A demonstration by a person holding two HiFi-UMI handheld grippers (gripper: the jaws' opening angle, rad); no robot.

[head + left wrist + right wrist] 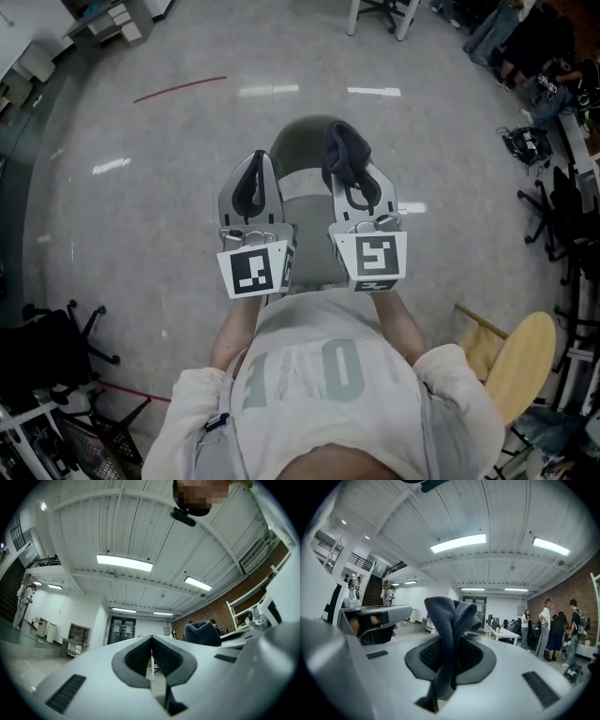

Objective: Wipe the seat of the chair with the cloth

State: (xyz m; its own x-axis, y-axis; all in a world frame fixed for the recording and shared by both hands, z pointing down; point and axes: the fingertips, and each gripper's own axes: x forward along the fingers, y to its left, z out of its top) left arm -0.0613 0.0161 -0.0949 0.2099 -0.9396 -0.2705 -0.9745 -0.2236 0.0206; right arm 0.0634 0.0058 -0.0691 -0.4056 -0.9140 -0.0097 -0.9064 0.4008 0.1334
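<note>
Bulging past the right gripper (449, 654), the cloth (451, 616) sits clamped in its jaws.

Pretty evenly lit from the ceiling strip lights (124, 562), which throw small glare patches on the shiny floor (272, 91) in the head view, while both gripper views are heavy fisheye with black corners and a bit soft up close.

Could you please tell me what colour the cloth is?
Cloth: dark blue-grey; clearest in right gripper view.
</note>
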